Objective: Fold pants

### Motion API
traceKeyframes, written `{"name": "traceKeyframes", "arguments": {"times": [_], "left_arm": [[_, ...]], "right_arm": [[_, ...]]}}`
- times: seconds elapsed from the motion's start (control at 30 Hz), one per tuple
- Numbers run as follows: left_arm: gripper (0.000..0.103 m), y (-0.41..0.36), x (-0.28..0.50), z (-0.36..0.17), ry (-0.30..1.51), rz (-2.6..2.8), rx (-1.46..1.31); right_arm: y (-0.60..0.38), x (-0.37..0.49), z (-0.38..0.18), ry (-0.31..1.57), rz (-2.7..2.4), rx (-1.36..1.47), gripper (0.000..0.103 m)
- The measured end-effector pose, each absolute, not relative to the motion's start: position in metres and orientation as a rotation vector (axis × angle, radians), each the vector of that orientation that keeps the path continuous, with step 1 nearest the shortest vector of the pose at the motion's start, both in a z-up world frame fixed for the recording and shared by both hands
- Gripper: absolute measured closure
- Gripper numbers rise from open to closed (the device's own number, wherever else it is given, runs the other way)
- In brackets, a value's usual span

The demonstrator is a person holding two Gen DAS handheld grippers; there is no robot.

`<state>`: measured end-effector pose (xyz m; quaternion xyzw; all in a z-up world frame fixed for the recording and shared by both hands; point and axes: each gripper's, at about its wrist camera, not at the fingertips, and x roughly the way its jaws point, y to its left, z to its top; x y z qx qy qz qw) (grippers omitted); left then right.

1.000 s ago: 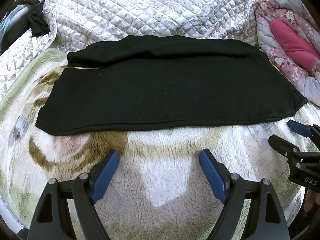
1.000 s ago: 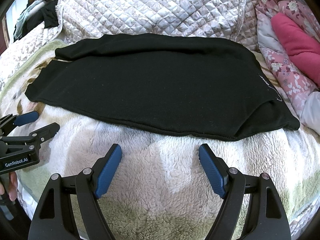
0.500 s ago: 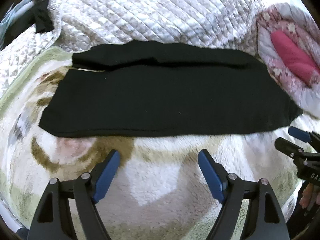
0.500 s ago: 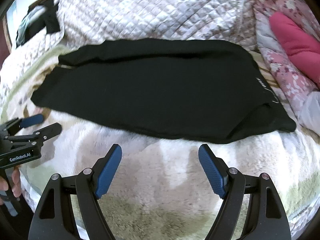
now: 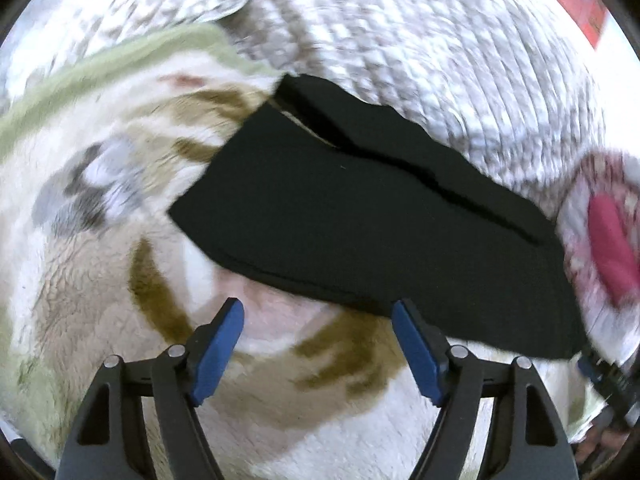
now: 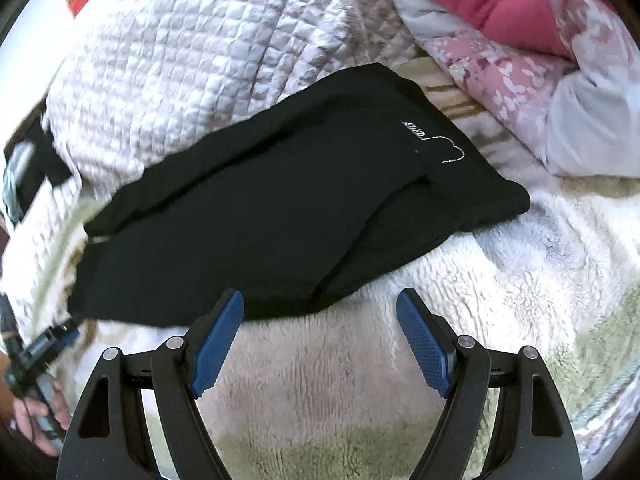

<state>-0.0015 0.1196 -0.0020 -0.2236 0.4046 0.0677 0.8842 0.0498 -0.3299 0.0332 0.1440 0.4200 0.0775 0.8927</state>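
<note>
Black pants [image 5: 360,216] lie flat on a fluffy cream blanket, folded lengthwise with one leg on the other. In the right wrist view the pants [image 6: 280,208] show their waist end at the right, with small white stitching. My left gripper [image 5: 318,344] is open and empty, just in front of the pants' near edge, toward the leg end. My right gripper [image 6: 320,336] is open and empty, just in front of the near edge, toward the waist end. The left gripper also shows at the left edge of the right wrist view [image 6: 60,338].
A quilted grey-white cover [image 5: 420,40] lies bunched behind the pants. A pink floral quilt with a red pillow [image 6: 520,20] lies at the right. The fluffy blanket [image 6: 520,260] with brown and green patterns spreads around the pants. Both views are motion-blurred.
Both grippers have swung apart and nearer to the pants: the left toward the leg end, the right toward the waist end. Both stay open. The pants have not moved.
</note>
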Motion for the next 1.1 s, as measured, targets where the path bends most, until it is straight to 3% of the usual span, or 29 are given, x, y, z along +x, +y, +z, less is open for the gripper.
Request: {"name": "traceKeyframes", "arguments": {"times": [0.4, 0.47, 0.6, 0.67, 0.73, 0.83, 1.1], "left_arm": [[0.028, 0.138, 0.025, -0.01, 0.786, 0.153, -0.514], [0.04, 0.14, 0.029, -0.01, 0.781, 0.173, -0.509], [0.071, 0.15, 0.036, -0.014, 0.787, 0.21, -0.534], [0.094, 0.154, 0.039, -0.016, 0.798, 0.222, -0.545], [0.099, 0.156, 0.043, -0.016, 0.81, 0.216, -0.55], [0.099, 0.155, 0.041, -0.006, 0.808, 0.216, -0.526], [0.099, 0.154, -0.001, 0.039, 0.751, 0.18, -0.491]], "right_arm": [[-0.353, 0.085, 0.035, 0.787, 0.16, 0.429, 0.024], [-0.359, 0.089, 0.035, 0.779, 0.152, 0.455, 0.027], [-0.368, 0.098, 0.034, 0.786, 0.11, 0.465, 0.051], [-0.376, 0.104, 0.03, 0.799, 0.084, 0.493, 0.063], [-0.383, 0.108, 0.027, 0.811, 0.069, 0.508, 0.083], [-0.388, 0.106, 0.033, 0.815, 0.077, 0.529, 0.096], [-0.394, 0.065, 0.072, 0.782, 0.12, 0.571, 0.098]]}}
